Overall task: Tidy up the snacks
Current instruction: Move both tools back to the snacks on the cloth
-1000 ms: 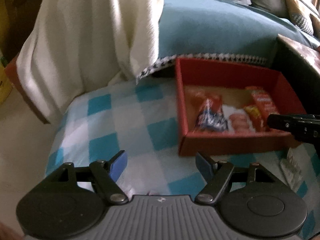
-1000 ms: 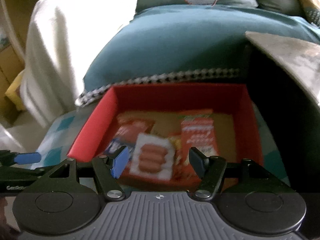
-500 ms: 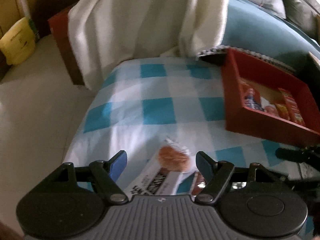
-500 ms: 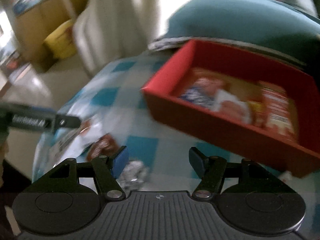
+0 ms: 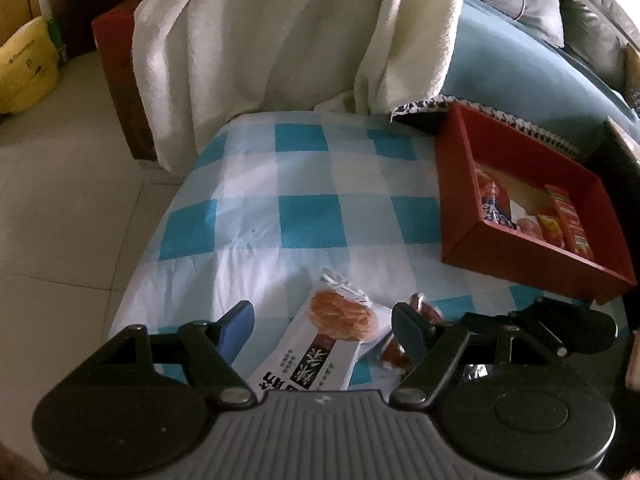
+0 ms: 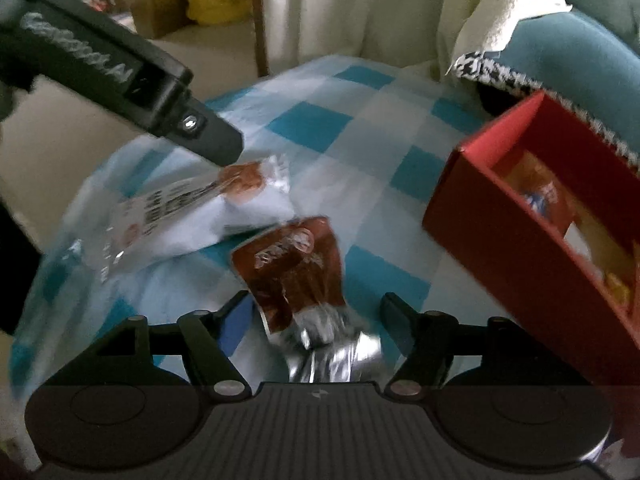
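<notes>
A white snack packet [image 5: 320,344] with an orange pastry picture lies on the blue-checked cloth [image 5: 304,216], between the open fingers of my left gripper [image 5: 322,322]; it also shows in the right wrist view [image 6: 208,208]. A brown foil snack [image 6: 292,264] lies between the open fingers of my right gripper [image 6: 316,312], and its edge shows in the left wrist view [image 5: 400,350]. The red box [image 5: 520,248] holding several snack packets sits at the right; it also shows in the right wrist view [image 6: 532,240]. Neither gripper holds anything.
A cream towel [image 5: 288,40] hangs behind the cloth-covered surface. A teal cushion [image 5: 520,64] lies behind the box. The left edge of the cloth drops to a tiled floor [image 5: 60,184]. A yellow bag [image 5: 24,64] sits far left.
Both grippers have pulled back from the red box and swung left and down over the loose snacks at the cloth's front. The right gripper now straddles the brown foil snack.
</notes>
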`<state>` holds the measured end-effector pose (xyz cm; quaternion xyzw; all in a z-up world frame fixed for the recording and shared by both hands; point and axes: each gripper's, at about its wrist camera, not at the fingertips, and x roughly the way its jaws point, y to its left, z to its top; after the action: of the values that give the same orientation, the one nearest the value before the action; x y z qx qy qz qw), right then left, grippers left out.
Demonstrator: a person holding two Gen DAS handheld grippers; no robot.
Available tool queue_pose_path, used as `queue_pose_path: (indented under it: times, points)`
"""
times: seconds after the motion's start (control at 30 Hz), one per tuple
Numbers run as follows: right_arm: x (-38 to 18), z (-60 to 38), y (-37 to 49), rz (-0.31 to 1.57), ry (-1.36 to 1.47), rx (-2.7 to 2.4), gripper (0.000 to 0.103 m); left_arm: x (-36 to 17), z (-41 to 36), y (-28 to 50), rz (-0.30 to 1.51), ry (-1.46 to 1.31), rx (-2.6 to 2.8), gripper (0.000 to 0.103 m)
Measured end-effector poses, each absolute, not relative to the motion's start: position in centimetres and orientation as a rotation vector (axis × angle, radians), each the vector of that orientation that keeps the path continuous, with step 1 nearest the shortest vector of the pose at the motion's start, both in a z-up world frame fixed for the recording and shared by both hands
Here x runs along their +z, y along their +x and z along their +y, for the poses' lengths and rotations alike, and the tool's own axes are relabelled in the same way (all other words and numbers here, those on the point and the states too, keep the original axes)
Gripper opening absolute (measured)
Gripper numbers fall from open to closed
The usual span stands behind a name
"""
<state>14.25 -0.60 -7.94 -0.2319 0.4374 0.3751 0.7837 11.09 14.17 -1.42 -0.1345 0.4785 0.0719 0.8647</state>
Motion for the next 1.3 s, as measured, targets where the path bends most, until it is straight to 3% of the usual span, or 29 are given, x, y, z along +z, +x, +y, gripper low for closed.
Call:
queue_pose_path:
  times: [0.07, 0.3, 0.43, 0.63, 0.73, 0.93, 1.03, 1.3]
  points:
    - [-7.6, -1.5, 15.2, 0.964, -0.434, 0.764, 0.059, -1.5, 14.0, 11.2, 1.012, -0.282, 0.139, 0.070]
    - [-6.7, -8.6, 17.4, 1.078, -0.193, 0.525, 0.060, -1.9, 12.5, 11.6, 1.045, -0.238, 0.091, 0.070]
    - [-6.4, -11.6, 17.0, 1.110, -0.064, 0.529, 0.065, -2.7, 11.2, 11.8, 1.070, -0.149, 0.089, 0.070]
    - [-6.1, -9.8, 16.6, 1.034, -0.169, 0.561, 0.075, -4.5, 11.0, 12.7, 1.115, -0.105, 0.116, 0.071]
    - [-6.5, -8.6, 16.7, 1.005, -0.259, 0.545, 0.079, -5.6, 10.6, 13.6, 1.152, -0.092, 0.118, 0.079]
    - [-7.4, -8.7, 17.3, 1.037, -0.222, 0.565, 0.090, -6.6, 9.7, 14.0, 1.164, -0.034, 0.130, 0.079]
    - [-7.8, -8.6, 17.1, 1.068, -0.203, 0.597, 0.103, -6.8, 9.7, 13.9, 1.160, -0.036, 0.119, 0.081]
    - [-8.5, -7.9, 15.4, 0.990, -0.318, 0.610, 0.103, -7.4, 10.2, 13.4, 1.141, -0.064, 0.129, 0.097]
